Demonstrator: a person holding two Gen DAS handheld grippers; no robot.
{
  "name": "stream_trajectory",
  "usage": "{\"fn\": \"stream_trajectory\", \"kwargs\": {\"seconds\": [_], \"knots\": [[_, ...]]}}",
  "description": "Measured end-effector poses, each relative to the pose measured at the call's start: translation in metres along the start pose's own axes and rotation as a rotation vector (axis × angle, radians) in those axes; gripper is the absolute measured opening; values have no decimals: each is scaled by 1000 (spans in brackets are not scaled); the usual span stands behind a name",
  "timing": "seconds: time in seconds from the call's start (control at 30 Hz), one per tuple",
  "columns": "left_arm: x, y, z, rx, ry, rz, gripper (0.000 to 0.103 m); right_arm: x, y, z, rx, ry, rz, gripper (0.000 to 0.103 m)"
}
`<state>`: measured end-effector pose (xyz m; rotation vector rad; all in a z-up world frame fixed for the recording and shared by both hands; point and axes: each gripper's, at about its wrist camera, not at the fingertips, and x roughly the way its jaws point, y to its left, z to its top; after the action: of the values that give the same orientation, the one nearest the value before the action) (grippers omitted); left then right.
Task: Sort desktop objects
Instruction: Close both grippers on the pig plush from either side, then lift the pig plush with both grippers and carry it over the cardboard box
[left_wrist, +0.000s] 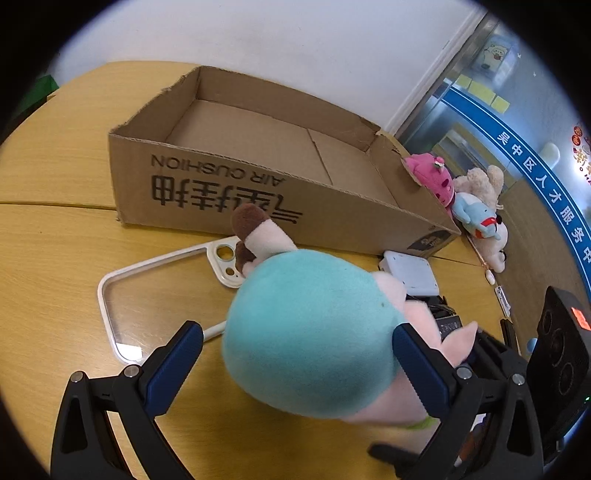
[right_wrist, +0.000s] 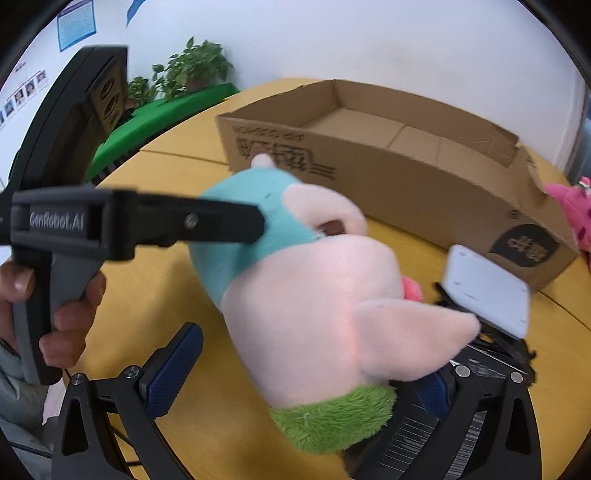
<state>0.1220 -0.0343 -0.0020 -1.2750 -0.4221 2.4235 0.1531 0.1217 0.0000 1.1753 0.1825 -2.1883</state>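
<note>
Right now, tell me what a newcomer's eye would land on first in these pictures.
The big plush pig in a teal top fills the foreground of both views, sitting between the fingers of the left tool and of the right tool. Behind it an open cardboard box printed AIR CUSHION lies on the yellow table, nothing visible inside. A clear phone case lies left of the pig.

Both mounted behind the fingers, looking forward and down, very near the plush (left_wrist: 310, 332). Shared: plush (right_wrist: 317, 295), box (left_wrist: 258, 173) (right_wrist: 388, 166), table (left_wrist: 55, 240) (right_wrist: 147, 314).
</note>
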Motion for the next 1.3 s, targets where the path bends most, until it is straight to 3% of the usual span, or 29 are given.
{"fn": "stream_trajectory", "kwargs": {"seconds": [0.07,0.1,0.27,0.47,0.53,0.7,0.73,0.83,1.03,1.3], "knots": [[-5,9,3,-15,-5,11,102,-5,3,1,11,-21,160,103],[-7,12,3,-19,-5,18,102,-8,4,0,9,-34,197,103],[-8,25,3,-43,22,-46,102,7,-2,0,18,7,97,103],[-4,24,-5,-22,20,-53,100,19,20,-4,-47,42,111,102],[-7,24,-5,-18,17,-57,96,17,12,-6,-13,40,134,96],[-9,11,-3,13,5,-33,87,32,11,-5,-14,94,91,90],[-12,5,-1,29,-5,-20,86,33,16,-5,-26,98,69,85],[-24,-11,7,87,-44,13,81,25,11,-2,42,68,136,78],[-46,-53,50,240,-140,14,78,-13,-3,26,64,-48,102,75],[-90,-103,152,397,-341,-22,78,-88,-30,128,-43,-228,-15,74]]}}
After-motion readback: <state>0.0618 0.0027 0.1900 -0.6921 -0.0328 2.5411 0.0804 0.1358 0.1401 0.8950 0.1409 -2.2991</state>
